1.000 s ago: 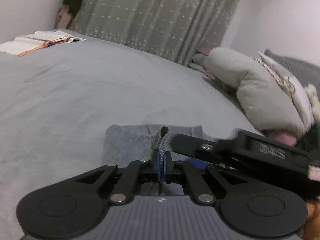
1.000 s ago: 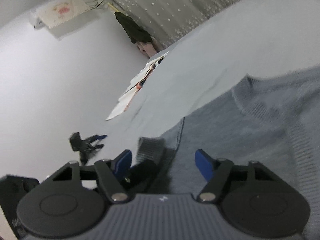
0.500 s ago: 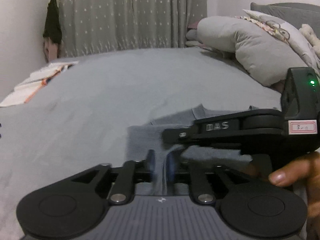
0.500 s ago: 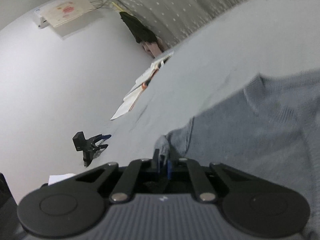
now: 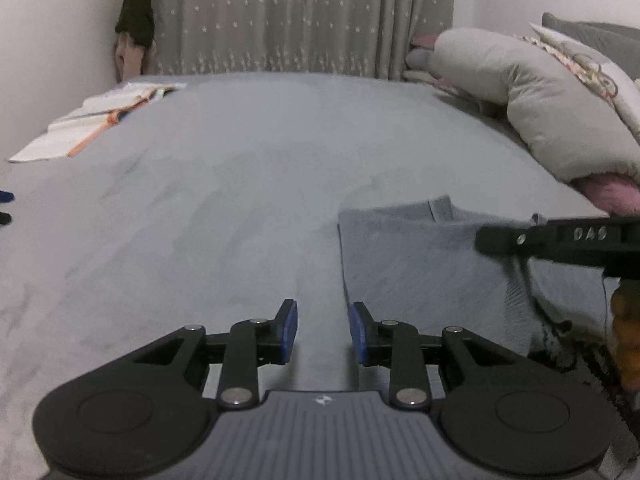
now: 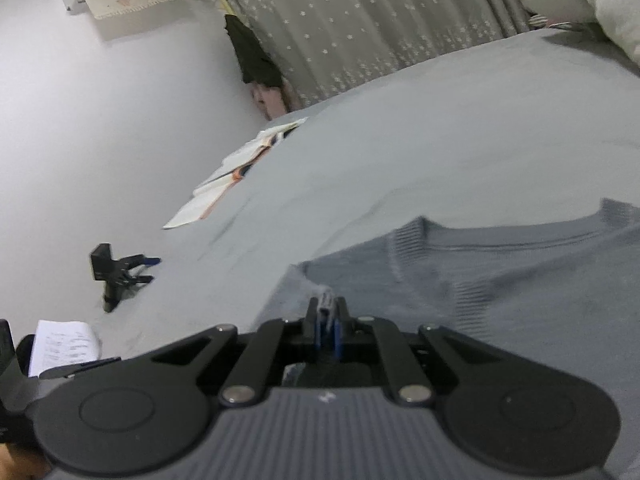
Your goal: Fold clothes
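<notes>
Grey knit sweater (image 5: pixel 420 264) flat on grey bedspread (image 5: pixel 240 184), right of left gripper (image 5: pixel 323 330). Jaws parted, blue pads (image 5: pixel 289 330) bare, nothing between. Open book (image 5: pixel 92 120) at far left; pillows (image 5: pixel 532 100) at right; curtain (image 5: pixel 304 16) behind.

Right wrist view: right gripper (image 6: pixel 327 322) clamped tight on edge of sweater (image 6: pixel 500 280), knit pinched between pads. Spare gripper (image 6: pixel 116 274) lying on bedspread (image 6: pixel 440 140) at left, notepad (image 6: pixel 64 344) near it, book (image 6: pixel 236 172) beyond.
</notes>
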Demonstrator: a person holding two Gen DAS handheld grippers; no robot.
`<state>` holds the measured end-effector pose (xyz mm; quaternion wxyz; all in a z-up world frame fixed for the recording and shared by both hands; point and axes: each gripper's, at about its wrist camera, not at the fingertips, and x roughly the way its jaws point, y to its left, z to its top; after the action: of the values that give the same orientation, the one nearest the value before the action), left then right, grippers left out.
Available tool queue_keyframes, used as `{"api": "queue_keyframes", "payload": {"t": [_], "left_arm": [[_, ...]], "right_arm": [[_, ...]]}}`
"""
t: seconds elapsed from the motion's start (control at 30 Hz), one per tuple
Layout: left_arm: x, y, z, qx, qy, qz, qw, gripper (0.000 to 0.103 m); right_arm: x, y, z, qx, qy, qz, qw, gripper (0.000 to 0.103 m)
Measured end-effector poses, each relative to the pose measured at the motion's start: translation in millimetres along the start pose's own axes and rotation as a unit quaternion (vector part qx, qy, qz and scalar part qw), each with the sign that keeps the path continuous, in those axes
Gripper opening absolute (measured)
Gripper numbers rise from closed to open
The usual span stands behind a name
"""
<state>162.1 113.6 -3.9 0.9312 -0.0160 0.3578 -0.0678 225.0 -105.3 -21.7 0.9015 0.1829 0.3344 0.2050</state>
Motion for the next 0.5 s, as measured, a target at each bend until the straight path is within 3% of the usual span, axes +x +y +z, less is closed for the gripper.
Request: {"api": "queue_keyframes", "payload": {"t": [0.17,0.4,0.5], "left_arm": [[12,-5,-5,0.001,0.017,0.007,0.9998,0.027],[13,-13,-5,0.017,0.018,0.008,0.9997,0.027],[15,-19,-4,0.03,0.018,0.013,0.9993,0.027]], "right_arm": [[3,-11,-3,-0.005,0.016,-0.036,0.999,0.005],[-1,-12,-4,-0.019,0.0,-0.046,0.999,0.005],[14,-13,-11,-0.039,0.015,-0.087,0.995,0.005]]}}
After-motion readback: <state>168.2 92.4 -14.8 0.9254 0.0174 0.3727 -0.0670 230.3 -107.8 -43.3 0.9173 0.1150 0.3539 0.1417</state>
